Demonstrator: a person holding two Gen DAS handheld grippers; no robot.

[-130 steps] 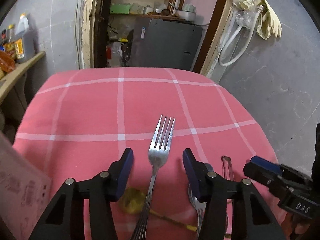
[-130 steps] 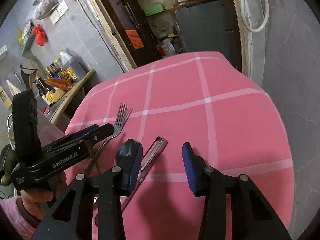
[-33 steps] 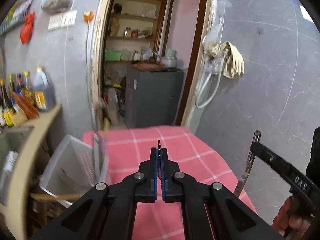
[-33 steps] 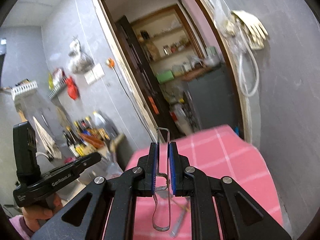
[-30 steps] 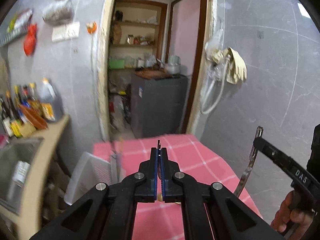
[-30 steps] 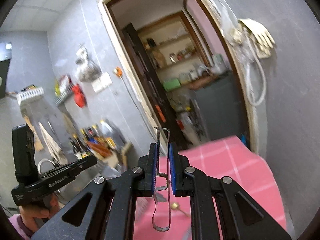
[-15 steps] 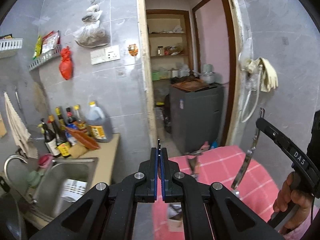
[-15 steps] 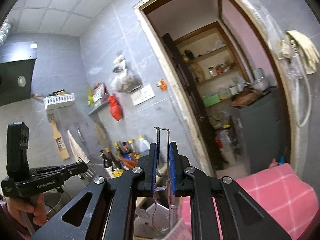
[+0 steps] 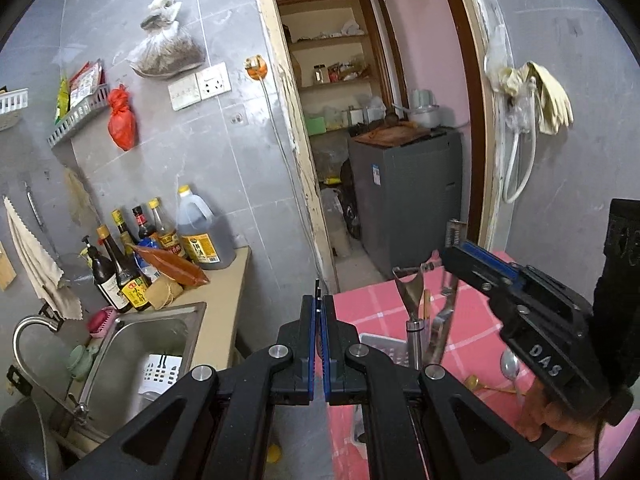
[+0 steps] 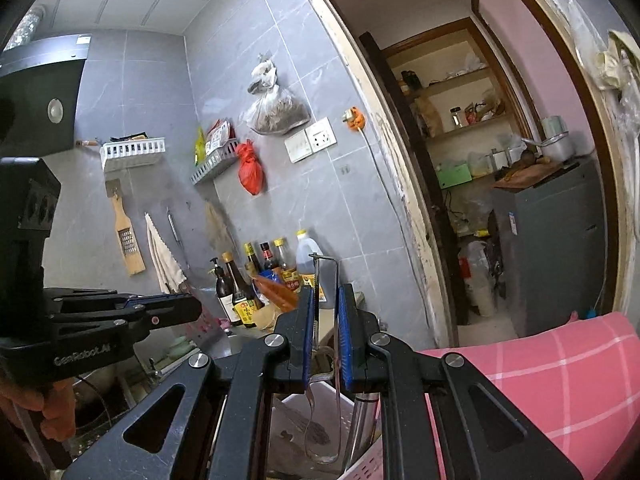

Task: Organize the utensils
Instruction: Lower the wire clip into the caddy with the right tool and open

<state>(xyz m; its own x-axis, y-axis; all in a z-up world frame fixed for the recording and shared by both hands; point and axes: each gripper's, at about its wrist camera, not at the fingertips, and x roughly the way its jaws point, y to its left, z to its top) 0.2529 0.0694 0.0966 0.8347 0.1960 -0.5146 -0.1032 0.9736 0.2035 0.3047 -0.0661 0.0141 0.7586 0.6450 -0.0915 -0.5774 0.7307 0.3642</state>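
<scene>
Both grippers are raised. The left gripper pinches a fork's thin handle; the right gripper clamps a metal peeler hanging above the white utensil basket, beside the pink checked tablecloth

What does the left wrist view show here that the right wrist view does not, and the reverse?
Only the left wrist view shows the sink with its faucet, and a spoon lying on the pink cloth. Only the right wrist view shows the black range hood and a wooden grater on the wall. Both show the sauce bottles, the red bag, the white basket, and both grippers shut on thin metal utensils.
</scene>
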